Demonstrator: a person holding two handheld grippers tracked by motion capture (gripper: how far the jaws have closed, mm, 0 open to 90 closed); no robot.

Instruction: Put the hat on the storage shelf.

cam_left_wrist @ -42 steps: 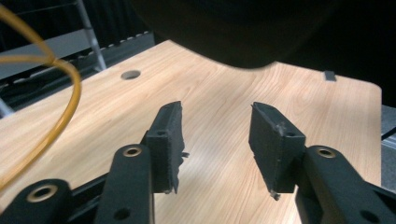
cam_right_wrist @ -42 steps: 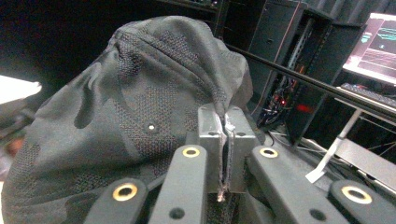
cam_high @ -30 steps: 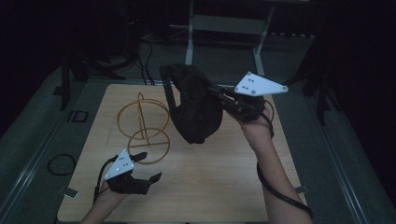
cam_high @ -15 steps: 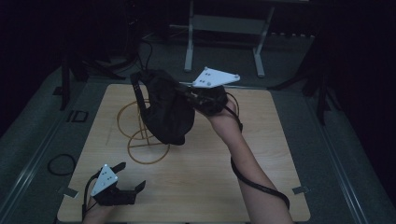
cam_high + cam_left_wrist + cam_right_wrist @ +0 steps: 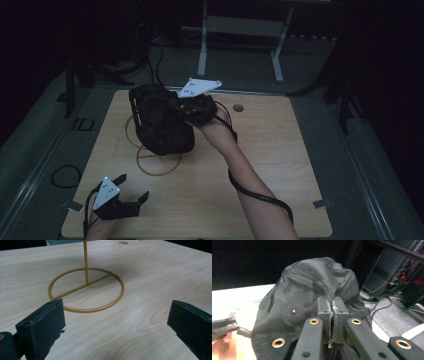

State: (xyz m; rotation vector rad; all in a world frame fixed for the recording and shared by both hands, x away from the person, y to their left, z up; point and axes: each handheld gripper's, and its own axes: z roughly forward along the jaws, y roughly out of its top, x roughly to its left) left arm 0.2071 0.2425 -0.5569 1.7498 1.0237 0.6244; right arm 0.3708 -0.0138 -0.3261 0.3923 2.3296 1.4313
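Black mesh cap [image 5: 162, 122] pinched in my right gripper [image 5: 186, 111], hanging above the stand [image 5: 159, 161].

I see the right jaws clamped tight on a fold of its fabric, the cap bulging just beyond their tips over the yellow wire stand's ring base. My left gripper [image 5: 131, 199] sits low near the wooden table's [image 5: 280, 150] front edge, jaws wide apart with nothing between them, the ring just ahead.
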